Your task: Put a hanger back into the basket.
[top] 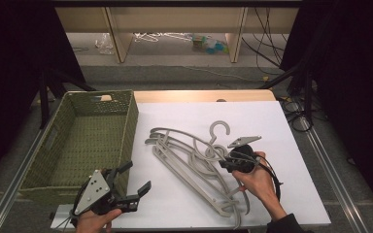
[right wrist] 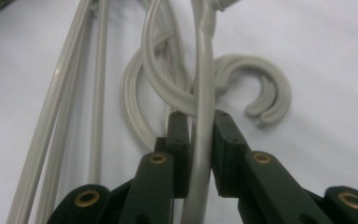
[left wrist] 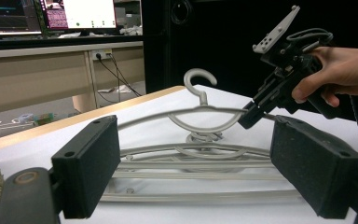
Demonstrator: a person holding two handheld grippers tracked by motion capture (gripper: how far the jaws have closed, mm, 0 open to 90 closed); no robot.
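**Right gripper clamped on the top hanger of a grey pile**

High view: a pile of grey plastic hangers (top: 194,160) lies on the white sheet (top: 272,126) that covers the table, just right of a green woven basket (top: 85,141). The right gripper (top: 225,164), held in the person's right hand (top: 257,182), meets the pile at its right side, near the hooks. The left gripper (top: 138,179), in the left hand (top: 94,221), sits at the near left corner of the sheet, touching nothing, just beside the basket's near corner.

Right gripper view: the jaws are clenched on the thin shoulder bar of the uppermost hanger (right wrist: 204,88), one pad on each side of the bar, with the curled hooks of other hangers (right wrist: 261,88) lying on the sheet beyond.

Left gripper view: the jaws stand wide apart with nothing between them. Past them, the gripped hanger (left wrist: 200,109) is tilted, its hook (left wrist: 196,79) raised above the rest of the pile (left wrist: 191,168), which lies flat. The right gripper (left wrist: 251,112) pinches that hanger's shoulder from the right
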